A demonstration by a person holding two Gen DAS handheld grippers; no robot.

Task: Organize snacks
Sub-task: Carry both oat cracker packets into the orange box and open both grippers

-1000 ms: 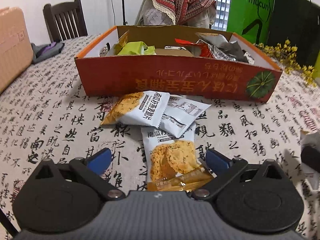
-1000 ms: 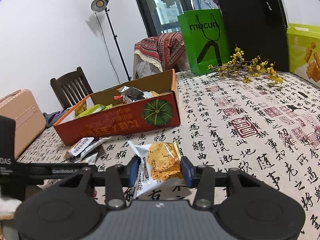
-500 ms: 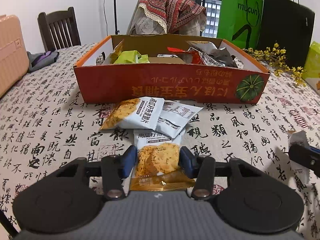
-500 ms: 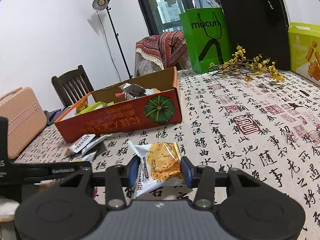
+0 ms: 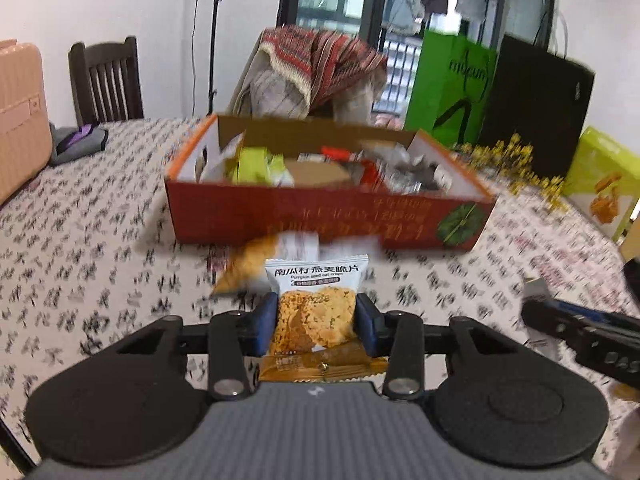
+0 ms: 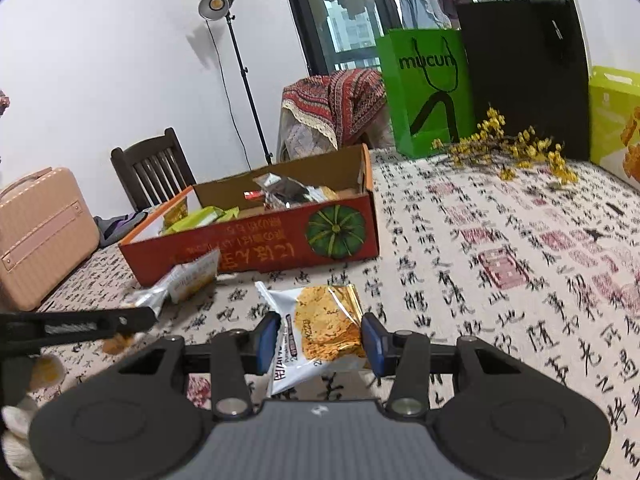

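While bare tablecloth [image 6: 500, 280] lies right of the orange snack box [image 6: 280, 240], each gripper clamps one oat-crisp packet: left gripper [image 5: 316, 320], packet [image 5: 316, 304] lengthwise toward the box; right gripper [image 6: 320, 340], packet [image 6: 316, 332] skewed.

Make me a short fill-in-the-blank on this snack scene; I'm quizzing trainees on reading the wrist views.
1. Each gripper is shut on an oat crisp ____.
2. The orange box shows a green ____ on its front.
3. The shopping bag printed "mucun" is ____.
4. The yellow flowers lie on the ____.

Missing words: packet; pumpkin; green; table
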